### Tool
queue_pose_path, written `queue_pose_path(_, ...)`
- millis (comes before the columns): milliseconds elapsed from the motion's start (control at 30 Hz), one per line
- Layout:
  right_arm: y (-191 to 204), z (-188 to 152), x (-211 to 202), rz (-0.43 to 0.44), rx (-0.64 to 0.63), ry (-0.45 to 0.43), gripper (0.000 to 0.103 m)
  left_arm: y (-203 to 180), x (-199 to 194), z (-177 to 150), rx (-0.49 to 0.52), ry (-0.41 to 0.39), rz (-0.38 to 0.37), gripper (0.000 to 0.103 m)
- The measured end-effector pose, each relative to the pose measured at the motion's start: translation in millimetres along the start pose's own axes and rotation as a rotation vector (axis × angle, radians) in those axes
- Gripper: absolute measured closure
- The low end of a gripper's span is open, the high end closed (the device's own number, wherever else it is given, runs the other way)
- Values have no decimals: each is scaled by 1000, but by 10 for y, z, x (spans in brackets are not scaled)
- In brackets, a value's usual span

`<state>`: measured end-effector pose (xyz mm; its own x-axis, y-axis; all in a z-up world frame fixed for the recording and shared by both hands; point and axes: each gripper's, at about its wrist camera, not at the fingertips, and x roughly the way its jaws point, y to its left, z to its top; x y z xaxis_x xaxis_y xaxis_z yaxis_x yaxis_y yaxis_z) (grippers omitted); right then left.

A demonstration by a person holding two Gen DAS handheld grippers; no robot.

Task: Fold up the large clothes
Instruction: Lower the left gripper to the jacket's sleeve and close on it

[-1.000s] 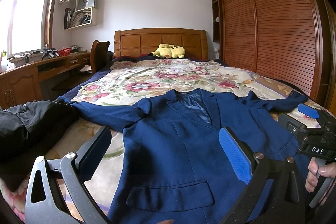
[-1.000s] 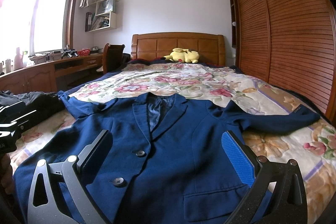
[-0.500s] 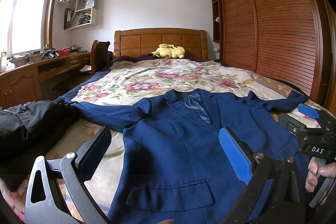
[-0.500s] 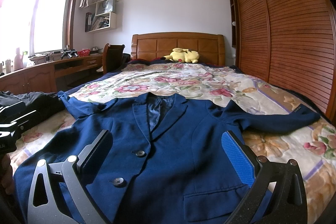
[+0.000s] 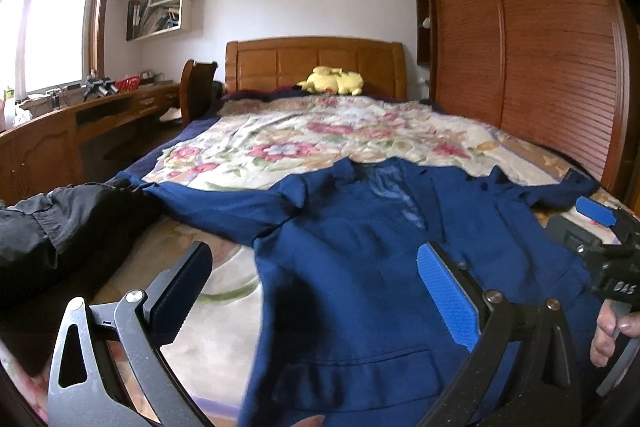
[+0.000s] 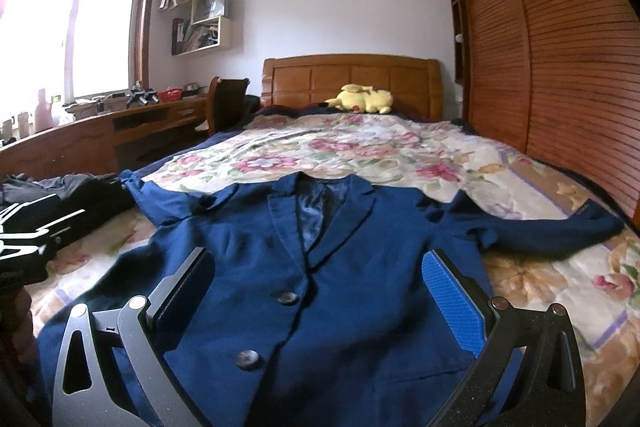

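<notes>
Navy blazer [image 6: 320, 267] lies unfolded on the floral bedspread [image 6: 360, 151] while both grippers, left [image 5: 316, 291] and right [image 6: 320, 295], jaws apart and empty, have started moving forward, suggesting folding begins.

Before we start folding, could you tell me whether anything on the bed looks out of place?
Only the dark clothes heaped by the blue jacket's sleeve end look untidy; the jacket itself lies flat and buttoned.
</notes>
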<state>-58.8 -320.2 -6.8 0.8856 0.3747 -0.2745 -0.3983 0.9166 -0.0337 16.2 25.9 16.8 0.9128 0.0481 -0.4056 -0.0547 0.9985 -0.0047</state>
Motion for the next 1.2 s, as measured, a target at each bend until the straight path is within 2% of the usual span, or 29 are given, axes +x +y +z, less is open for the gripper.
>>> queue_pose_path(67,15,49,43,40,15,16,0,98,40,19,-5,17,5,0)
queue_pose_path(500,208,191,276,46,-39,21,0,680,376,3,-16,103,44,0)
queue_pose_path(933,377,346,643,67,-106,29,0,980,897,95,28,161,44,1)
queue_pose_path(1067,372,273,815,75,-111,64,0,1079,1138,84,42,202,53,6)
queue_pose_path(1200,360,217,956,70,-127,103,0,1260,1393,130,12,249,61,14)
